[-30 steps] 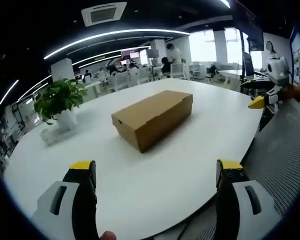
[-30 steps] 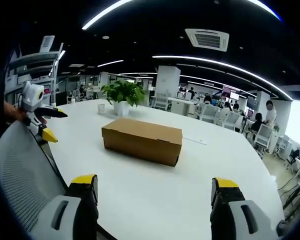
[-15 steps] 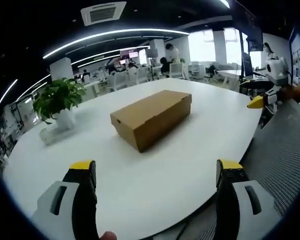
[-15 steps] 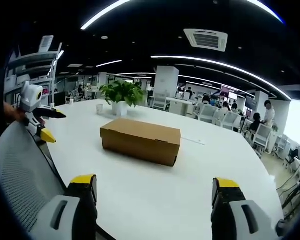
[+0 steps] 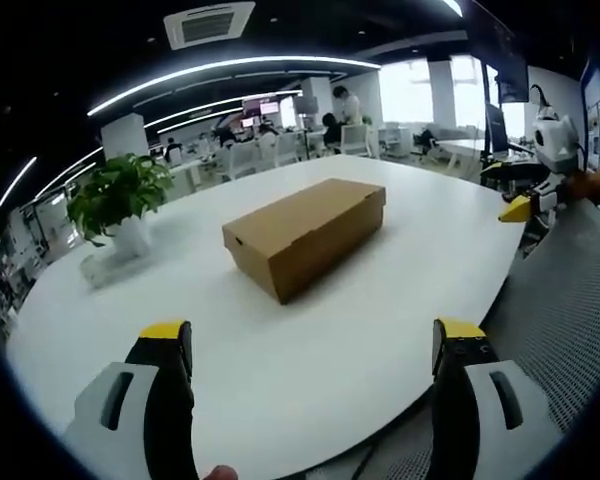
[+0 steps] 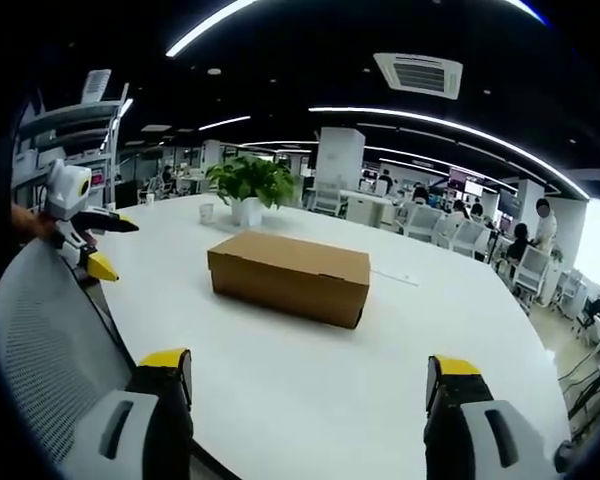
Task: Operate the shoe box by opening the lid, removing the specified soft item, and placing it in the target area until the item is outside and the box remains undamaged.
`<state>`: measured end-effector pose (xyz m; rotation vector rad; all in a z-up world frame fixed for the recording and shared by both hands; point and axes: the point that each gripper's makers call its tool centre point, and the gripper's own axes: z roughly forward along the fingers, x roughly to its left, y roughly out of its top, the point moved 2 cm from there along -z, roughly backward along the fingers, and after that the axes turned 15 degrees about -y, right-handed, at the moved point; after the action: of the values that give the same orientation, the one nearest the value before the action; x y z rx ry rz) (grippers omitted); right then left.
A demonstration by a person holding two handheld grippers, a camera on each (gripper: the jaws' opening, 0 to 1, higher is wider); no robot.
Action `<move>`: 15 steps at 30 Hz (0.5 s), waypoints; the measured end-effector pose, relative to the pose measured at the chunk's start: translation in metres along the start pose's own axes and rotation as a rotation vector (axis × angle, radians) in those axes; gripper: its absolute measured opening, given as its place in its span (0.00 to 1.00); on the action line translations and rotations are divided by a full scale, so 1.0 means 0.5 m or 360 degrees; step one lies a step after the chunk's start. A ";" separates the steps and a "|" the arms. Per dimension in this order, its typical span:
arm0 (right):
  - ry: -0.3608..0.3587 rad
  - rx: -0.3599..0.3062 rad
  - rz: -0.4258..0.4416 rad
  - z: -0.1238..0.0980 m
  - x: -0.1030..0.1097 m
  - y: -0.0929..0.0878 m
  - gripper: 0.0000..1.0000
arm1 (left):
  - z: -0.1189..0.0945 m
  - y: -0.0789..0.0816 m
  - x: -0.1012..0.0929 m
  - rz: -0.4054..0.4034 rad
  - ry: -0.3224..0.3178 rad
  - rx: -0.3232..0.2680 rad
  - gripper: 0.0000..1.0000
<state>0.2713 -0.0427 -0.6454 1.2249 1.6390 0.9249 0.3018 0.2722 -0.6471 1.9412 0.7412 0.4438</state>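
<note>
A brown cardboard shoe box (image 5: 305,236) (image 6: 289,277) lies shut in the middle of a white table (image 5: 310,350) (image 6: 310,390). My left gripper (image 5: 313,342) hovers open above the table's near edge, well short of the box, with nothing between its jaws. My right gripper (image 6: 307,372) is likewise open and empty, facing the box's long side from a distance. The right gripper (image 5: 532,195) also appears at the right edge of the left gripper view. At the left edge of the right gripper view, the left gripper (image 6: 80,235) is visible.
A potted green plant (image 5: 118,205) (image 6: 248,186) stands on the table beyond the box, with a small white cup (image 6: 207,212) near it. A grey mesh chair back (image 5: 570,300) (image 6: 50,350) stands at the table's near edge. Desks, chairs and people fill the office behind.
Both views have shifted slightly with my hands. The box stays shut and in place, and both grippers remain open.
</note>
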 end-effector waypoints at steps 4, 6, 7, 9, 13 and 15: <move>0.0010 0.0006 0.0000 0.001 0.002 -0.001 0.97 | 0.001 -0.002 0.000 0.0014 -0.0001 0.0019 0.99; 0.0015 0.0004 -0.0011 0.000 0.003 -0.001 0.97 | 0.000 -0.002 0.000 0.0011 0.0001 0.0020 0.99; 0.0017 0.0001 -0.0013 0.000 0.004 -0.001 0.97 | 0.000 -0.003 0.001 0.0004 0.0001 0.0019 0.99; 0.0014 0.0006 -0.0017 0.000 0.004 -0.001 0.98 | 0.000 -0.004 0.001 -0.0004 -0.0005 0.0022 0.99; 0.0009 0.0019 -0.0061 0.001 0.005 -0.004 0.99 | 0.002 -0.006 -0.002 -0.0011 -0.0025 0.0033 0.99; 0.0016 0.0021 -0.0075 0.001 0.007 -0.003 0.99 | 0.003 -0.005 -0.002 -0.0013 -0.0028 0.0031 0.99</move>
<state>0.2706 -0.0397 -0.6479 1.1869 1.6772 0.8940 0.3009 0.2714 -0.6500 1.9576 0.7443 0.4154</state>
